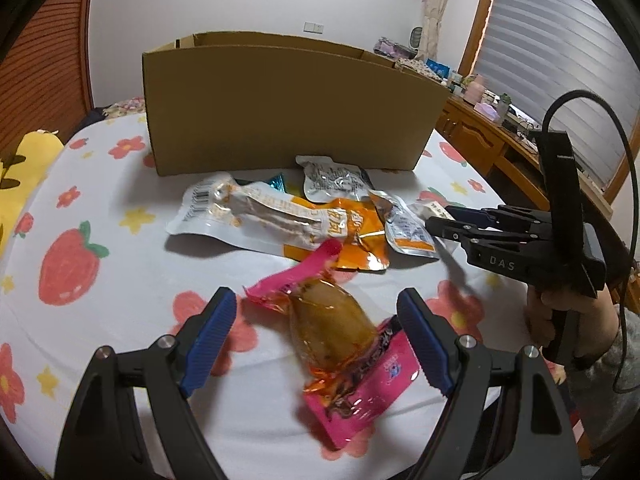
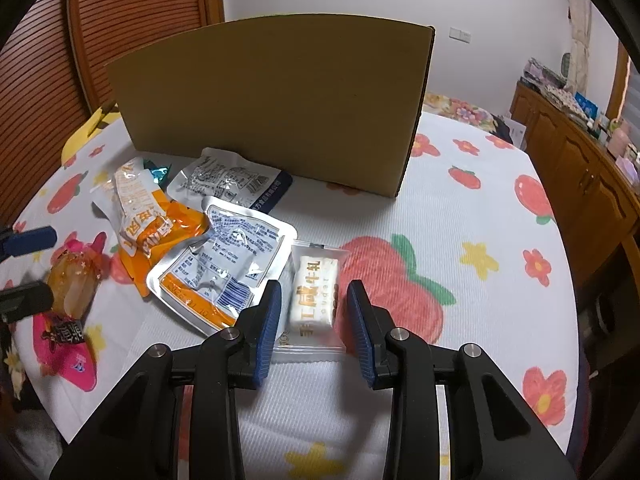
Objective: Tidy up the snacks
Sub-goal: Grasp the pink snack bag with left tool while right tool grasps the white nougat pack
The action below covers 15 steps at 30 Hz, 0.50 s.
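A pile of snack packets lies on a flowered cloth in front of a cardboard box (image 1: 288,108), which also shows in the right wrist view (image 2: 272,100). My left gripper (image 1: 316,340) is open, its fingers either side of a pink packet (image 1: 340,344) with a brown snack. My right gripper (image 2: 314,320) is open around a small white nougat packet (image 2: 312,298); it shows from the side in the left wrist view (image 1: 440,224). Orange-and-white packets (image 1: 280,216) and silver packets (image 2: 224,264) lie between.
The table cloth (image 2: 460,208) has bare room to the right of the box. A wooden cabinet (image 2: 580,184) with clutter stands at the right. A yellow cushion (image 1: 20,176) lies at the left edge. A slatted wooden door (image 2: 132,20) is behind.
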Motion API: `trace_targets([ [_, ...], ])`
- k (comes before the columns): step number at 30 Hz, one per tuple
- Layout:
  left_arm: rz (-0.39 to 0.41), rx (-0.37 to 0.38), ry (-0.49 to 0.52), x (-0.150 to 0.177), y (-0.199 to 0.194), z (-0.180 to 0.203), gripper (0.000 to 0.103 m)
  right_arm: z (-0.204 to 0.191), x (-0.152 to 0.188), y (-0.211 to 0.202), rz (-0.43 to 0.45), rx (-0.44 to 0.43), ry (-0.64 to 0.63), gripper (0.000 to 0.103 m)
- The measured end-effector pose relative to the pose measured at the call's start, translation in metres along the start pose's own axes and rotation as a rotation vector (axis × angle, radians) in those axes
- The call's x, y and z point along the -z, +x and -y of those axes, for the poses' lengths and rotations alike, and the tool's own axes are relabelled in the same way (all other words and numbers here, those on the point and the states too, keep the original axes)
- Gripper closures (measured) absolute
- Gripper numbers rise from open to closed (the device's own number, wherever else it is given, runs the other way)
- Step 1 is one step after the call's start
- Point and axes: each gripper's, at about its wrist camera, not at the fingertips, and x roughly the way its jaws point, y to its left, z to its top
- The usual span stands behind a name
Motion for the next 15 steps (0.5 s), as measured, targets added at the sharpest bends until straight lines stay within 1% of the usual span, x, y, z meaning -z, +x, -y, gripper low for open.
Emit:
trace_targets([
  [10, -0.059, 0.021, -0.045, 0.005, 0.015, 0.009, 0.022, 0.001, 0.000, 0.000, 0.000, -0.003, 0.003, 0.070],
  [11, -0.063, 0.021, -0.043, 0.005, 0.017, 0.011, 0.024, 0.001, 0.000, 0.000, 0.000, -0.003, 0.003, 0.070],
  [13, -0.071, 0.021, -0.034, 0.004, 0.020, 0.015, 0.030, 0.001, 0.000, 0.000, 0.000, -0.003, 0.003, 0.070],
  [14, -0.075, 0.017, -0.028, 0.004, 0.022, 0.018, 0.035, 0.001, 0.000, 0.000, 0.000, -0.002, 0.003, 0.070],
  [15, -0.079, 0.009, -0.020, 0.003, 0.023, 0.019, 0.038, 0.001, 0.000, 0.000, 0.000, -0.001, 0.002, 0.070],
])
